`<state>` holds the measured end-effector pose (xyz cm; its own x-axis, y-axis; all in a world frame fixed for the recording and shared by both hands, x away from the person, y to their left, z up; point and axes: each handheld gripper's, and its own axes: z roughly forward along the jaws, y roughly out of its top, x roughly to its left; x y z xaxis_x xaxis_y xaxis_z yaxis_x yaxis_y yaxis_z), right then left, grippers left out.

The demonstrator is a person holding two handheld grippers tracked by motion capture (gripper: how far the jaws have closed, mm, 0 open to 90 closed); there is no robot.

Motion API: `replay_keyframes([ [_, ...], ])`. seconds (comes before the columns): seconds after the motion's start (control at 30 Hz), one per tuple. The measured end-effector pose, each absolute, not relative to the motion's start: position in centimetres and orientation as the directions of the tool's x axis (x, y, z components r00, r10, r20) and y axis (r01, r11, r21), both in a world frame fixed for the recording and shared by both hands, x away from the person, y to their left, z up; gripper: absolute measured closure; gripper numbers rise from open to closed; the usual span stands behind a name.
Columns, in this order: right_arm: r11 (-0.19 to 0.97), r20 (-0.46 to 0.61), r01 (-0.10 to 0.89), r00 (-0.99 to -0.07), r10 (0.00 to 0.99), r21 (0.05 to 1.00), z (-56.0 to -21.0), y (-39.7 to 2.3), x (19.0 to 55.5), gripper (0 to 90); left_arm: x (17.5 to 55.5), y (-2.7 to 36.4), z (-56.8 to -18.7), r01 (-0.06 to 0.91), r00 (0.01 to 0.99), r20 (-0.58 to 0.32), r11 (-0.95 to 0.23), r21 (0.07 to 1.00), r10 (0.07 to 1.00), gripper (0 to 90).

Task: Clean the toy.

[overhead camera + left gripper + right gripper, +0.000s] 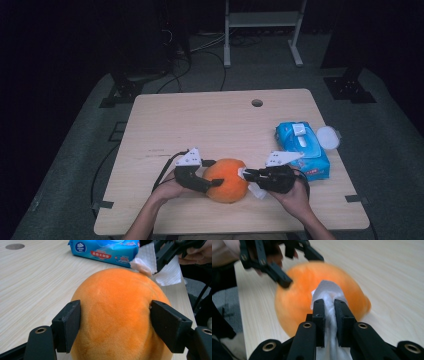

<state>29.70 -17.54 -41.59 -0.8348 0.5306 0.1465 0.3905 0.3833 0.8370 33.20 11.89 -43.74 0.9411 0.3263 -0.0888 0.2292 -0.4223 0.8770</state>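
In the high view, the orange plush ball (227, 180) lies on the table (200, 125) between the left gripper (210, 184) and the right gripper (245, 173). In the left gripper view, both jaws press the ball's sides. In the right gripper view, narrow jaws clamp a white wipe (328, 293) against the ball.

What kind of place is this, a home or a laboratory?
Probably a lab or recording studio: a bare wooden table on grey carpet, dark surroundings, loose cables and a metal frame stand behind.
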Motion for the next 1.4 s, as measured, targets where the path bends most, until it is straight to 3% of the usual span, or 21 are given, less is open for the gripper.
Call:
replay_keyframes([
  [0.3,0.424,0.176,0.451,-0.82,0.545,0.786,-43.4,-18.1,30.0,78.5,33.4,12.7,-44.0,0.259,0.935,-0.12,-0.417,0.871,0.332,26.0],
  [0.53,0.354,0.184,0.417,-0.825,0.535,0.837,-41.6,-17.5,30.3,78.2,32.8,12.0,-43.7,0.223,0.948,-0.091,-0.432,0.874,0.306,25.5],
  [0.6,0.369,0.193,0.426,-0.829,0.525,0.826,-42.2,-17.2,30.3,78.2,32.9,12.2,-43.4,0.237,0.947,-0.109,-0.428,0.872,0.302,22.6],
  [0.7,0.406,0.177,0.406,-0.851,0.494,0.819,-42.3,-17.0,29.9,78.2,33.2,12.3,-43.1,0.276,0.933,-0.128,-0.445,0.852,0.335,11.2],
  [0.87,0.448,0.156,0.375,-0.878,0.452,0.812,-42.3,-17.0,29.1,78.1,33.4,12.1,-43.6,0.355,0.918,-0.215,-0.445,0.822,0.334,10.1],
  [0.9,0.449,0.156,0.376,-0.878,0.453,0.811,-42.3,-17.0,29.0,78.0,33.3,11.9,-43.6,0.364,0.916,-0.224,-0.452,0.814,0.333,11.4],
  [1.0,0.448,0.145,0.377,-0.87,0.471,0.811,-42.1,-17.2,29.2,78.2,33.1,11.6,-43.5,0.354,0.916,-0.207,-0.448,0.821,0.343,33.0],
  [1.07,0.424,0.167,0.403,-0.854,0.492,0.811,-42.0,-17.6,29.4,78.5,32.9,11.5,-43.2,0.319,0.92,-0.174,-0.413,0.853,0.351,41.4],
  [1.27,0.336,0.194,0.415,-0.825,0.53,0.846,-40.2,-19.7,29.9,79.0,32.2,9.7,-42.7,0.128,0.926,0.003,-0.32,0.939,0.378,45.3],
  [1.4,0.312,0.175,0.409,-0.803,0.57,0.858,-40.0,-20.5,30.4,79.0,31.8,8.5,-44.2,0.068,0.937,0.07,-0.374,0.925,0.343,40.4],
])
